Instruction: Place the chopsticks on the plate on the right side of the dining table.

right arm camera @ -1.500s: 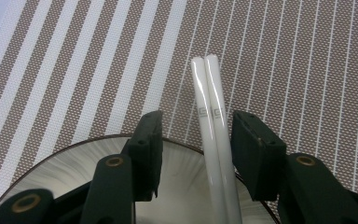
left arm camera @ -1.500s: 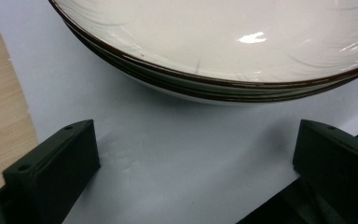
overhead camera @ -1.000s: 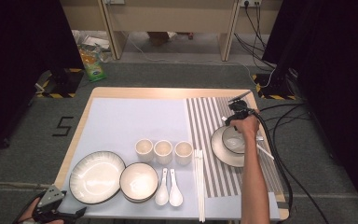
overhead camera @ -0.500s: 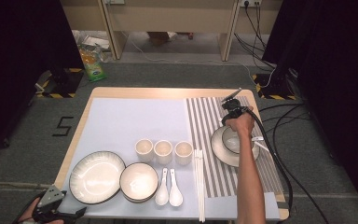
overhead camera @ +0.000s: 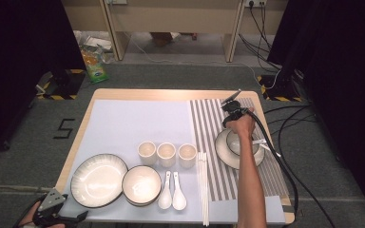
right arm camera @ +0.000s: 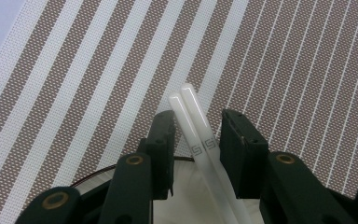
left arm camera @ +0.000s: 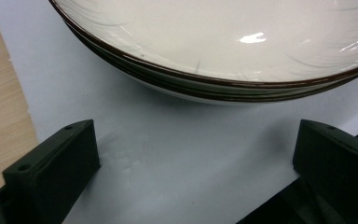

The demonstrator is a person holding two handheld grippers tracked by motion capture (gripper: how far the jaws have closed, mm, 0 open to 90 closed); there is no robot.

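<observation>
Right hand has drifted slightly left over the striped mat since the earlier frame. Left gripper (overhead camera: 78,217) idles wide open, empty, by the big plate (overhead camera: 99,179). Right gripper (right arm camera: 196,150), jaws just reopening, loosely brackets the chopsticks (right arm camera: 195,129) over the small bowl (overhead camera: 237,142)'s rim. Square both sticks before clamping.
</observation>
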